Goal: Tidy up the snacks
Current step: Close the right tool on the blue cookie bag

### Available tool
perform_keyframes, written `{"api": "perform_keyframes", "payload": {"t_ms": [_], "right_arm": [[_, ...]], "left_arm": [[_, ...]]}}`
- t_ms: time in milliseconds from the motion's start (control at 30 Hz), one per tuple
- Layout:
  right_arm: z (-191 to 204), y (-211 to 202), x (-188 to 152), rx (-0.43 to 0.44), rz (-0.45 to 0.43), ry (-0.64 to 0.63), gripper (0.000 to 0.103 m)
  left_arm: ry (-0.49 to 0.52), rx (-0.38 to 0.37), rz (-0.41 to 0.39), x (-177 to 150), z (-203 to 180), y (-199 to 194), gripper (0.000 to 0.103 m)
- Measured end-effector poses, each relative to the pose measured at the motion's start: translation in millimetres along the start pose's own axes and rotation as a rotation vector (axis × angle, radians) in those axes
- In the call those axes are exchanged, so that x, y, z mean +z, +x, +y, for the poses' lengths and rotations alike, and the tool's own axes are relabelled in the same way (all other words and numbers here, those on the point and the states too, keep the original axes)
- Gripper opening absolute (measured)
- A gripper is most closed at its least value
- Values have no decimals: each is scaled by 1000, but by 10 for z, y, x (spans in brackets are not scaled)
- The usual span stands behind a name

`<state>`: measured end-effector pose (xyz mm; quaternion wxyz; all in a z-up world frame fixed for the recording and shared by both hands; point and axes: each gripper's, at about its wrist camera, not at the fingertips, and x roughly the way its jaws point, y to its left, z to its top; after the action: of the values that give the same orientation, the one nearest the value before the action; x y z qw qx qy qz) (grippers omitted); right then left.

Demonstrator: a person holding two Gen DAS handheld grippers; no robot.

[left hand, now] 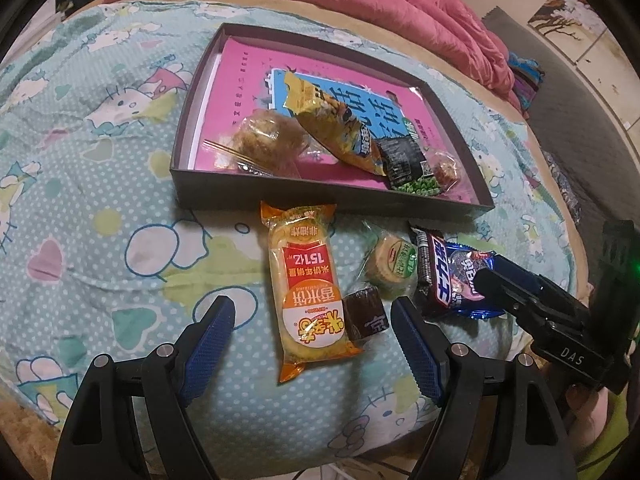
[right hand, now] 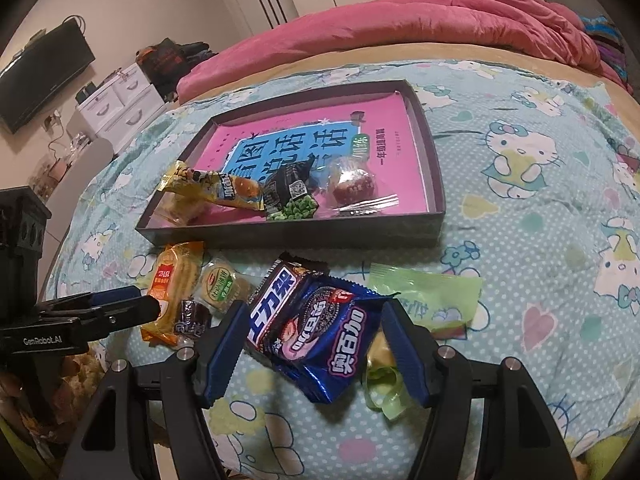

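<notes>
A dark shallow box (left hand: 320, 194) (right hand: 288, 236) lined with a pink book holds a yellow packet (left hand: 332, 124) (right hand: 218, 190), a black pea bag (left hand: 408, 164) (right hand: 290, 194) and clear-wrapped pastries (left hand: 266, 138) (right hand: 354, 186). In front of it on the bed lie an orange rice-cracker pack (left hand: 306, 292) (right hand: 174, 284), a small brown sweet (left hand: 364, 314) (right hand: 192, 318), a round green-labelled cake (left hand: 394, 262) (right hand: 224, 286) and a blue cookie pack (left hand: 452, 276) (right hand: 316, 332). My left gripper (left hand: 312, 320) is open, straddling the orange pack. My right gripper (right hand: 314, 334) is open around the blue pack, jaws apart from it.
A green wrapper (right hand: 436, 294) and a crumpled yellow-green one (right hand: 382, 376) lie by my right gripper. A pink quilt (right hand: 400, 20) is bunched at the far side of the bed. White drawers (right hand: 120, 100) and a TV (right hand: 44, 76) stand far left.
</notes>
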<state>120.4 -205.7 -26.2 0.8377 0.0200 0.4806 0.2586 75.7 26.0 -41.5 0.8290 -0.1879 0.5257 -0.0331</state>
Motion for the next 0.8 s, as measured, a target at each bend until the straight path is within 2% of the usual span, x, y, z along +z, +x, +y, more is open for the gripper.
{"api": "perform_keyframes", "payload": {"t_ms": [133,367,633,800], "right_arm": [[24,38,5,9,9,-17,65],[75,-78,-13,44,-35,-42,44],[176,-109,-25,98,-40,-83,43],[219,-93,3,82,-51,-114,44]], "left_arm": [[-3,-1,6,-1,4,26,81],[-7,-5,10,6,11,50,81],[-15,-8,19,13,33,76,81],[-18,-8,20,16,39,87,81]]}}
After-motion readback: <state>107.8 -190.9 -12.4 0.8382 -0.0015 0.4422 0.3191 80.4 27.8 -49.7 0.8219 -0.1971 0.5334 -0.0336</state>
